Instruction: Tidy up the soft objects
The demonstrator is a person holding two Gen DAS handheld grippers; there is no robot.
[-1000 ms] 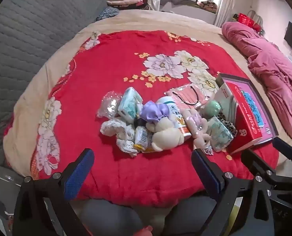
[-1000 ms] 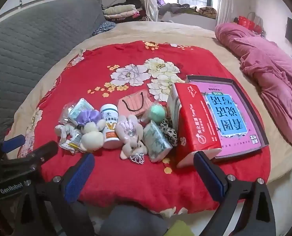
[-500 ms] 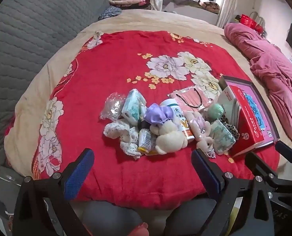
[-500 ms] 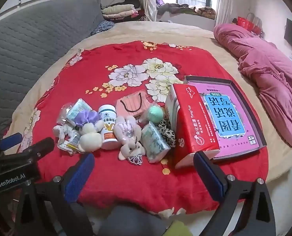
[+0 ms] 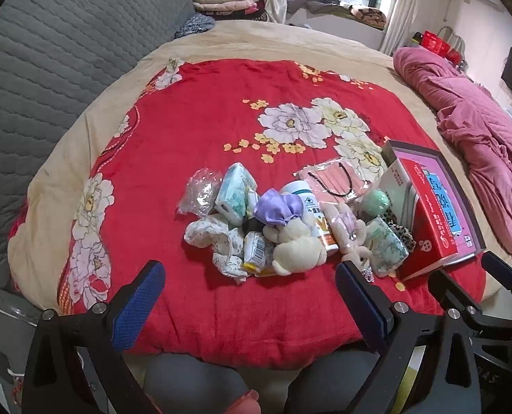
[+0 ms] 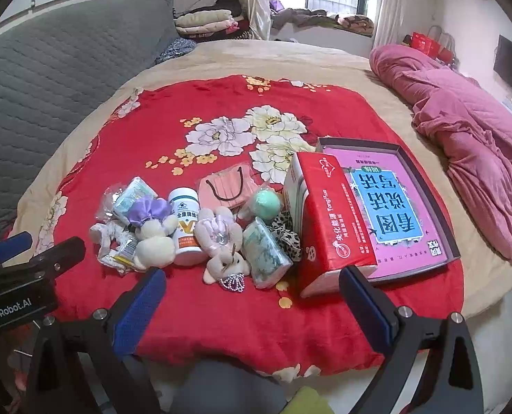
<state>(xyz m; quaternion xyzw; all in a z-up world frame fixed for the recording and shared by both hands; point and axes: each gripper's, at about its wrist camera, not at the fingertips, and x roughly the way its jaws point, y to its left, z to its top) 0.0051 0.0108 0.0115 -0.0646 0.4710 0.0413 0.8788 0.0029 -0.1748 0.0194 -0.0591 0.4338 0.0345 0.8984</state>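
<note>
Both claws hang spread and empty over the near edge of the red blanket [image 6: 221, 110]: left gripper [image 5: 249, 296] and right gripper [image 6: 252, 296]. The soft things lie heaped at 12 o'clock from the left gripper: cream plush [image 5: 299, 248], purple scrunchie [image 5: 278, 208], pink bunny [image 6: 221, 238], tissue pack [image 6: 266, 257]. At 3 o'clock of the heap a red box [image 6: 335, 220] rests on a tray [image 6: 425, 169].

Two plush toys [image 6: 154, 241] [image 6: 221, 241], two tissue packs [image 6: 266, 257] [image 6: 135, 195]
</note>
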